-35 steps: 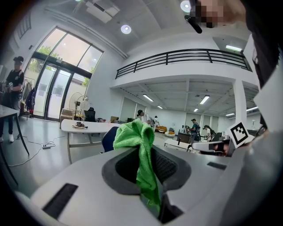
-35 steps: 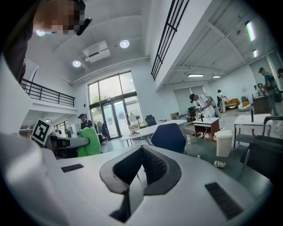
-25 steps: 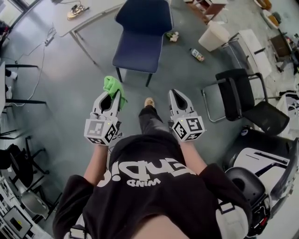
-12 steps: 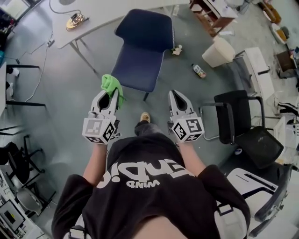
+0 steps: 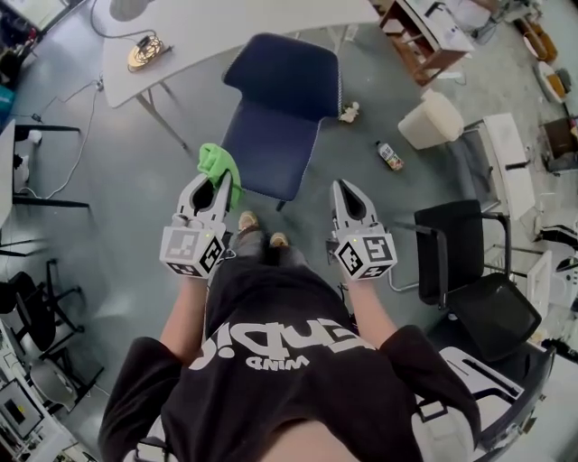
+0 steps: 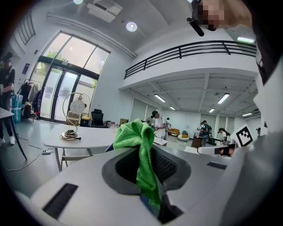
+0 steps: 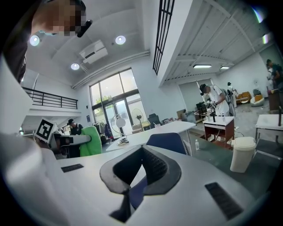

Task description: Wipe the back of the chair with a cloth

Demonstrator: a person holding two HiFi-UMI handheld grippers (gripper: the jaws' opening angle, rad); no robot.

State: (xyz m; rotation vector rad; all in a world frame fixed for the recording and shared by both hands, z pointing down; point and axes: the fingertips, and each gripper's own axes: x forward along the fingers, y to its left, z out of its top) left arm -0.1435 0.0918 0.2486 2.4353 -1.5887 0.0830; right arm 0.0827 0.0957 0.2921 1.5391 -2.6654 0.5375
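My left gripper (image 5: 214, 183) is clenched on the green cloth (image 6: 140, 150): the fabric is pinched between the jaws, runs up through the opening between them and bunches in a loose wad past the tips. My right gripper (image 5: 348, 192) has its jaws brought together at the tips with nothing in them; through the gap behind the tips I see only blue chair fabric beyond. Both grippers are held out in front of me, side by side and well apart, with my shoes (image 5: 256, 242) on the grey floor (image 5: 135, 162) between them.

Just ahead stands the blue chair (image 5: 280, 108), its seat toward me and its back on the far side, next to the white table (image 5: 226, 23). From the head view the cloth's wad lies over the near left corner of the seat; I can't tell whether it touches the seat or hangs above it. The back of the chair is apart from both grippers.

To my right a black chair (image 5: 470, 271) stands near the right gripper. Farther off on that side are a pale bin (image 5: 433, 119) and a small bottle (image 5: 390, 155) lying on the floor.
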